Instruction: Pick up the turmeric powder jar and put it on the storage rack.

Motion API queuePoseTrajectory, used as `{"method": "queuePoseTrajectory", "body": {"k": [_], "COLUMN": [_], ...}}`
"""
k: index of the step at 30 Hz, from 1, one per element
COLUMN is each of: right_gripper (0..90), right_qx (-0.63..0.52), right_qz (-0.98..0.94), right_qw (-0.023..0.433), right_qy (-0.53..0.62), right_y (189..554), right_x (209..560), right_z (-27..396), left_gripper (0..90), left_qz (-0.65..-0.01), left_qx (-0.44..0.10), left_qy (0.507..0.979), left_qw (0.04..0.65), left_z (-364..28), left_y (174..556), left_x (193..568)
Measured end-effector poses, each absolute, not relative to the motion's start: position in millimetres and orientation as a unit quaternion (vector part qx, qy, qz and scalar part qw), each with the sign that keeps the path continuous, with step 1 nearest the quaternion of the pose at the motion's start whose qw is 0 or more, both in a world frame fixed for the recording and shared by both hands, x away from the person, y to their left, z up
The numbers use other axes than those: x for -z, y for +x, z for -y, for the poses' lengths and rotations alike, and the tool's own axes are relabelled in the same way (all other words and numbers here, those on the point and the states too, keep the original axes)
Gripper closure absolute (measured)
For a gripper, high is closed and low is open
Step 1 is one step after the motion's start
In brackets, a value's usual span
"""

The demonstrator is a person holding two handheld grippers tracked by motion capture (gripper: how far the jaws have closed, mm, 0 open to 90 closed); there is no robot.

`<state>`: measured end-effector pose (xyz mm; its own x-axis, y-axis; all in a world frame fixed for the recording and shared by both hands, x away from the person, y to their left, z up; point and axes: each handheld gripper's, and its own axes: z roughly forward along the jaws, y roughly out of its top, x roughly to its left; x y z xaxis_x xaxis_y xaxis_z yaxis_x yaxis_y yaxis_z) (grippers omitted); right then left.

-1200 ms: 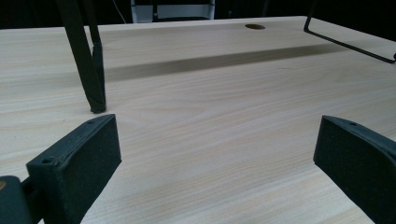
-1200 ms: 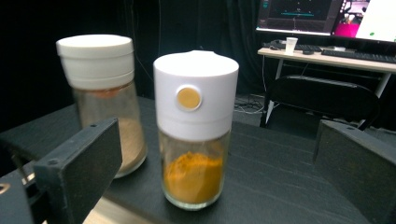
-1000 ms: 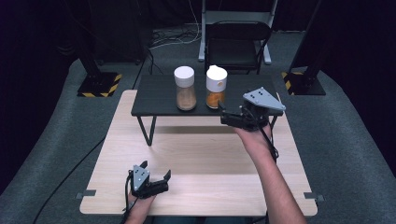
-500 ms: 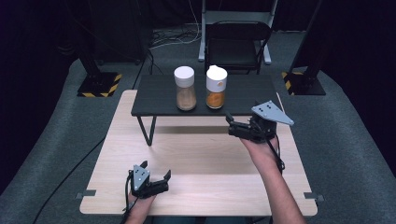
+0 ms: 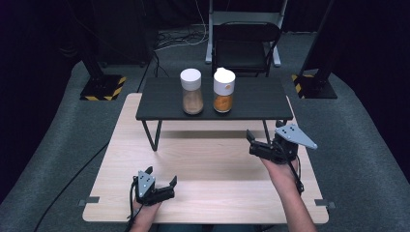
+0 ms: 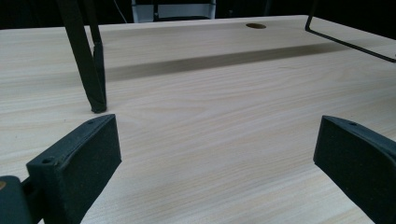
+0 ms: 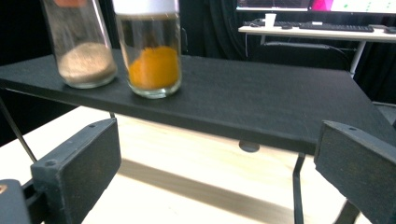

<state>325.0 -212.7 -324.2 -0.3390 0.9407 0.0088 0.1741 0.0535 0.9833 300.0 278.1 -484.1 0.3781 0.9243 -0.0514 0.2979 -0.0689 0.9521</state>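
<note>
We see the right gripper [image 5: 255, 143] pulled back off the black shelf [image 5: 251, 99]; both grippers gape wide over the wooden table [image 5: 212, 159], dark room.

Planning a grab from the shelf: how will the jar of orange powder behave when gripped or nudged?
The orange-powder jar looks like clear glass, so probably rigid, smooth and breakable. It stands tall and is only partly filled, so likely light, and a high nudge may tip it.
</note>
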Motion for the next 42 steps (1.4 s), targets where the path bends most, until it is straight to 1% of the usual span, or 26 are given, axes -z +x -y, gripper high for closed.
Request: {"method": "queuePoseTrajectory", "body": {"k": [8,13,26,42], "right_gripper": [0.0,0.1,0.1,0.0], "right_qx": [-0.518,-0.513,-0.504,-0.48], "right_qz": [-0.623,-0.616,-0.613,-0.625], "right_qw": [0.361,0.368,0.354,0.332], "right_qy": [0.462,0.471,0.495,0.519], "right_y": [317,310,299,287], "right_x": [344,357,384,430], "right_z": [225,232,245,243], "left_gripper": [0.3,0.3,0.3,0.3], "left_qz": [-0.463,-0.464,-0.465,-0.464], "left_qx": [-0.312,-0.312,-0.312,-0.31], "left_qy": [0.661,0.66,0.659,0.659], "left_qw": [0.501,0.502,0.503,0.504], "left_z": [-278,-278,-278,-279], "left_y": [300,300,300,300], "left_x": [484,484,484,484]}}
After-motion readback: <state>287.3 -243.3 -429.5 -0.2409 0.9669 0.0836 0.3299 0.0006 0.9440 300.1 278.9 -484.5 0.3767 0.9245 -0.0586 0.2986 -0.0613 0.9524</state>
